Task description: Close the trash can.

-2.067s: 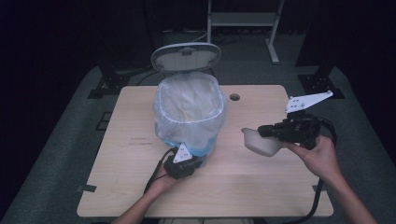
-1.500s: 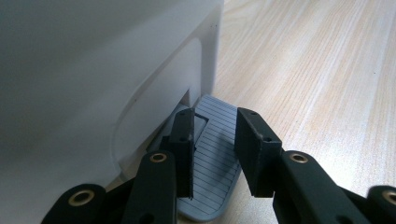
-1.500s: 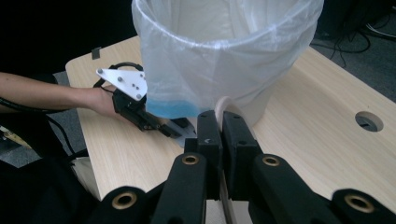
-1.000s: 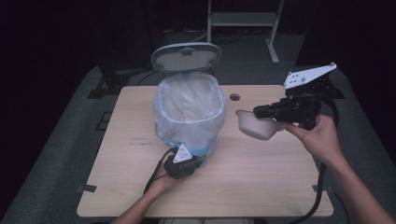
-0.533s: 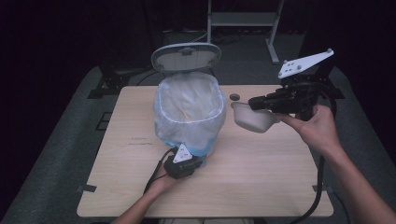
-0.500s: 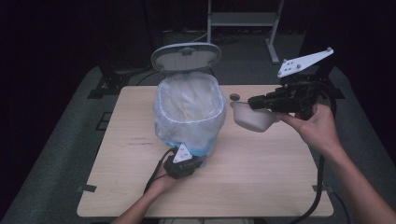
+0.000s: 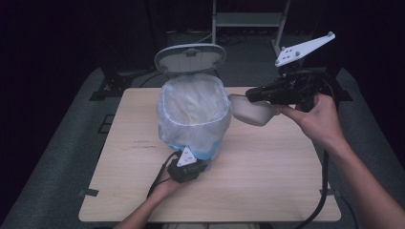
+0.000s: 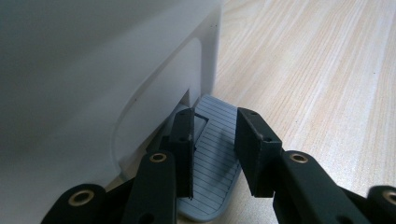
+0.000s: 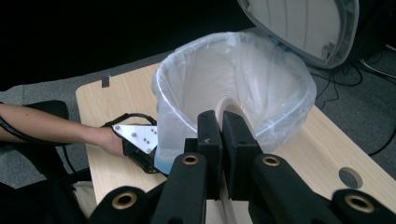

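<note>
Two pairs of fingers are at work. The right gripper (image 7: 261,94) has its fingers (image 9: 211,140) clamped tight on the rim of a pale bowl (image 7: 252,109), the rim edge rising between them in the right gripper view. The bowl hangs in the air, tilted, just beside the right rim of the bin (image 7: 193,114) and above the bench (image 7: 267,171). The left gripper (image 8: 214,154) sits low at the bin's base, near the bench's front. Its fingers (image 8: 183,140) are nearly closed with a narrow gap between them, set over the grey ribbed pedal (image 8: 215,172) that juts from a notch in the bin's white wall. The left one touches the pedal; whether they pinch it I cannot tell. The bin stands near the middle of the bench, lined with a clear bag (image 9: 280,84) folded over its rim, and its lid (image 7: 190,57) stands raised behind it. The right hand (image 7: 317,119) holds its gripper up off the bench, with the grey plate (image 7: 303,47) on top.
</note>
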A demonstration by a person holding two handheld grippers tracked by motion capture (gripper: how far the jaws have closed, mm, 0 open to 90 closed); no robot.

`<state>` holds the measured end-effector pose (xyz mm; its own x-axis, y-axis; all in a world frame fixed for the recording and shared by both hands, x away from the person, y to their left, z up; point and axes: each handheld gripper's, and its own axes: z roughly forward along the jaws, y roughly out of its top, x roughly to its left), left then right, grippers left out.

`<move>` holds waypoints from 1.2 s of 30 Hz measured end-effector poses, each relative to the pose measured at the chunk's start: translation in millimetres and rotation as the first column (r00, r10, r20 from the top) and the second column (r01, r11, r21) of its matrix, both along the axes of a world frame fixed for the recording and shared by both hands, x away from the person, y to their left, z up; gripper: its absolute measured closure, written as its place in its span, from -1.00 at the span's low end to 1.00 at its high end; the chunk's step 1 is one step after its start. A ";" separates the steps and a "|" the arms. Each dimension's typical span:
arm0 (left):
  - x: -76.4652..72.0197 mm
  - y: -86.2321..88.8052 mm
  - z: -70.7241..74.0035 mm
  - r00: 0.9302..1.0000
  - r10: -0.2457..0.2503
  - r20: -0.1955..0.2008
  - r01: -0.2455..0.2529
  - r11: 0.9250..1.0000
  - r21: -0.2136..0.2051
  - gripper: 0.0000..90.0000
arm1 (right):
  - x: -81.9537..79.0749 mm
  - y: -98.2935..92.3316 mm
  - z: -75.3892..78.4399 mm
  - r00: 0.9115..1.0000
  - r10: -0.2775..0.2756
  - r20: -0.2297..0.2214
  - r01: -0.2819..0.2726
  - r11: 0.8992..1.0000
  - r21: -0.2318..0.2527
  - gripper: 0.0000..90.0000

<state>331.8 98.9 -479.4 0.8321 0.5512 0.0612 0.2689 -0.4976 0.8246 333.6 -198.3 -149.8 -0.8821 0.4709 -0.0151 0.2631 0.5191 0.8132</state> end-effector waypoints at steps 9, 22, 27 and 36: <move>-0.2 0.0 0.0 1.000 0.001 -0.003 -0.001 1.000 0.000 0.52 | 2.0 14.2 11.8 1.000 0.018 0.024 -0.017 1.000 -0.013 0.91; -0.1 0.1 0.1 1.000 0.000 -0.003 0.000 1.000 0.001 0.52 | 8.4 33.8 20.4 0.998 0.042 0.041 -0.041 0.999 -0.026 0.91; 0.1 0.2 0.0 1.000 -0.001 0.000 0.001 1.000 0.001 0.52 | 12.1 42.8 21.1 0.998 0.055 0.041 -0.054 0.998 -0.027 0.91; 0.0 0.2 0.0 1.000 -0.002 -0.002 0.002 1.000 0.000 0.52 | 19.9 61.1 19.1 0.996 0.080 0.037 -0.078 0.996 -0.035 0.91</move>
